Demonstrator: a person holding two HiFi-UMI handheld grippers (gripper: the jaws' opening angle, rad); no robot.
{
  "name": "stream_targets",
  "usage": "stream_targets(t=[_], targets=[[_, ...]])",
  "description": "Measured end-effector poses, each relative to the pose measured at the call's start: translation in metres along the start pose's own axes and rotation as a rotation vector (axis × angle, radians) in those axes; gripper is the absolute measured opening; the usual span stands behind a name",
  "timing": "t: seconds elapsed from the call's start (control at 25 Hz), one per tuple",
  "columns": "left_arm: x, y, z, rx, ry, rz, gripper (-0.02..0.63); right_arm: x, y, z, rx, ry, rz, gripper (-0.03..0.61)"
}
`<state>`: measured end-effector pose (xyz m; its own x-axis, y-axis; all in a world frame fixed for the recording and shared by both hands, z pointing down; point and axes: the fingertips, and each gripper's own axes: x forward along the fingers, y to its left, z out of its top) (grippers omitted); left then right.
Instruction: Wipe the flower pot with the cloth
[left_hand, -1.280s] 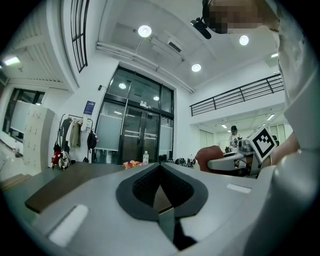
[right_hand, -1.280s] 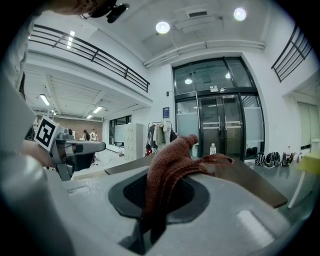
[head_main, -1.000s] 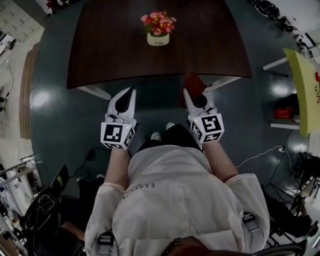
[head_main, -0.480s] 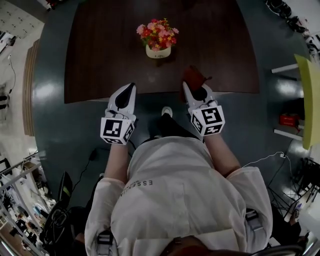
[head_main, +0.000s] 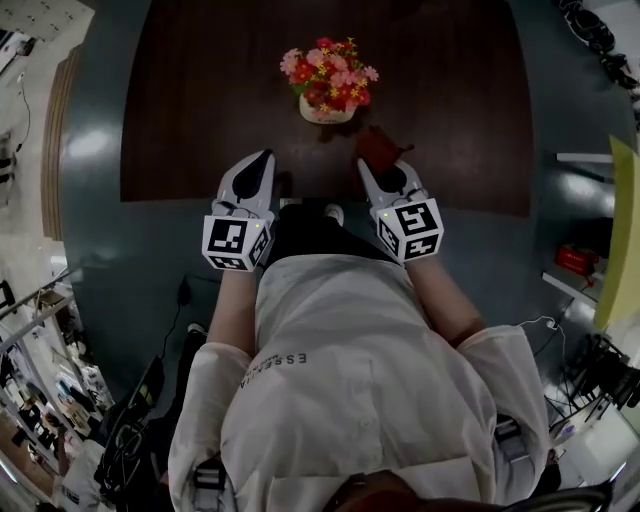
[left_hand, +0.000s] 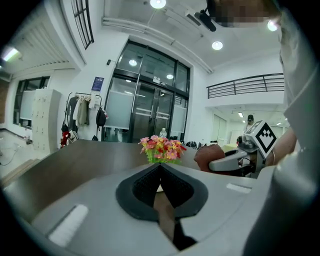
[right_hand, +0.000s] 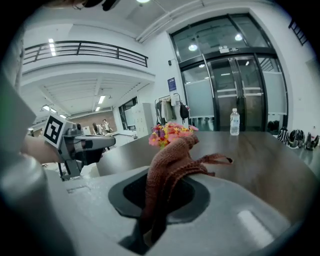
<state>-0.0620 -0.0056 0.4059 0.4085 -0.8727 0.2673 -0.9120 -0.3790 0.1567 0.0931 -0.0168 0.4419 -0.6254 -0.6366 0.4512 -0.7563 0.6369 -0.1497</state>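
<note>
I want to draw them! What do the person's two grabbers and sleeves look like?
The left gripper and the right gripper are pale grey pointed shells with black lining inside, a bit like beaks. Behind each sits a white cube printed with black square markers. The person wears a white short-sleeved shirt.

place: office lobby | evidence: tall glass doors (left_hand: 150, 112), mezzanine railing (left_hand: 245, 84), lockers (left_hand: 41, 119), coat rack (left_hand: 82, 111), ceiling downlights (left_hand: 216, 45)
</note>
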Motion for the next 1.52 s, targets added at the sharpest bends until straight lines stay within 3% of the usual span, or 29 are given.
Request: stream_targets(t=[0.32, 0.52, 0.8, 0.96, 1.24, 1.36, 1.52], targets=[[0.062, 0.026, -0.023, -0.014, 0.099, -0.075, 0.015, 0.06, 0.013, -0.029, -0.039, 0.143, 0.088, 0.051], [0.107, 0.024, -0.037, 0.001, 0.171, -0.16, 0.015, 0.088, 0.034, -0.043, -0.035, 0.22, 0.198, 0.051], [0.14, 0.018, -0.049, -0.008, 0.229, -0.245, 0.015, 0.127, 0.054, -0.043, -0.089, 0.268, 0.302, 0.051], [0.14, 0.02, -0.049, -0.065, 0.249, -0.265, 0.015, 0.137, 0.048, -0.046, -0.054, 0.299, 0.287, 0.051], [0.14, 0.019, -0.051, -0.017, 0.254, -0.262, 0.015, 0.129, 0.027, -0.054, 0.075, 0.295, 0.262, 0.051], [0.141, 0.018, -0.052, 0.003, 0.255, -0.26, 0.015, 0.119, 0.006, -0.062, 0.151, 0.297, 0.214, 0.051], [0.139, 0.019, -0.049, 0.005, 0.252, -0.252, 0.015, 0.102, -0.015, -0.068, 0.169, 0.33, 0.128, 0.051]])
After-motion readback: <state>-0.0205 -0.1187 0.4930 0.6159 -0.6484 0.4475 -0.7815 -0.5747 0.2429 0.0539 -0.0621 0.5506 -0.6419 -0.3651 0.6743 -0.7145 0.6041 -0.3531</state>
